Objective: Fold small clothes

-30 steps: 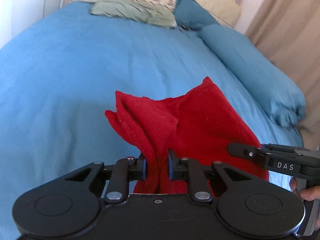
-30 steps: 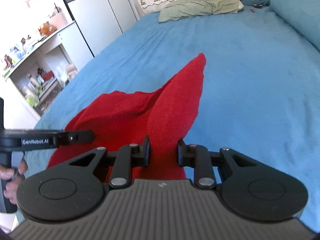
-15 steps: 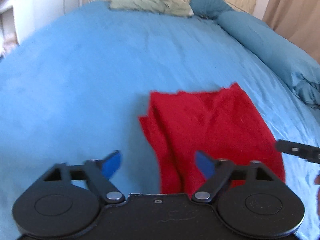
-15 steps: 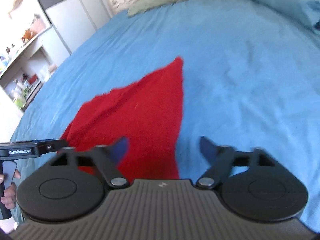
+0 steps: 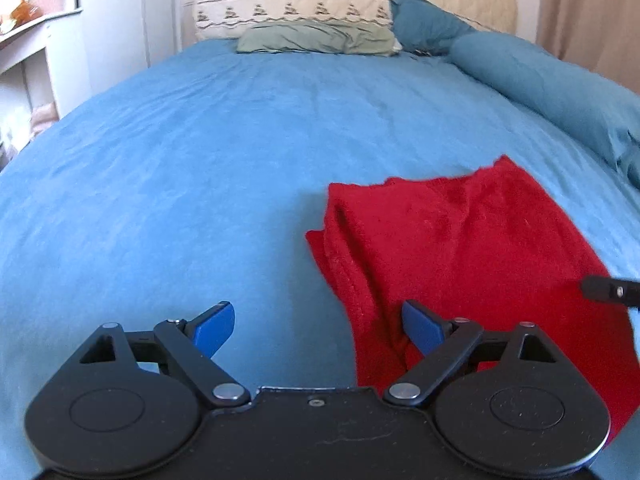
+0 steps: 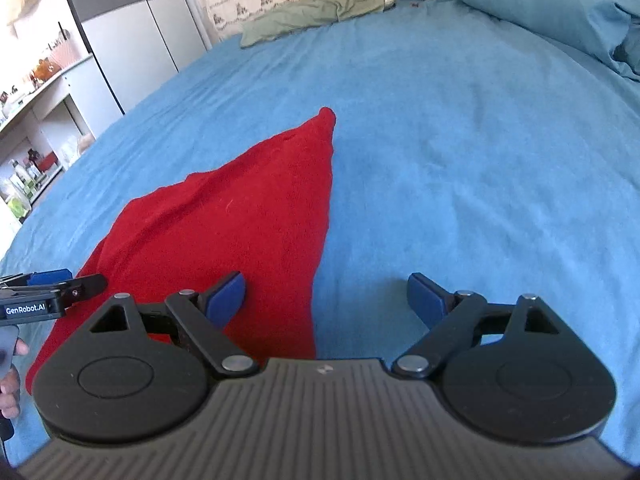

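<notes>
Blue bedspread (image 5: 200,168), green pillow (image 5: 316,38), teal bolster (image 5: 560,80), white cupboard (image 6: 132,40).

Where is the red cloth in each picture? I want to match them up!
Left wrist view: the red cloth lies at lower right on the blue bedsheet, reaching the right finger.
Right wrist view: the red cloth lies at lower left, its pointed corner toward the middle.
Shared landmark: the green pillow at the head of the bed.

Red garment (image 5: 472,248) – fuzzy matt knit; bedsheet (image 5: 200,168) – soft blue cloth, faintly wrinkled.
</notes>
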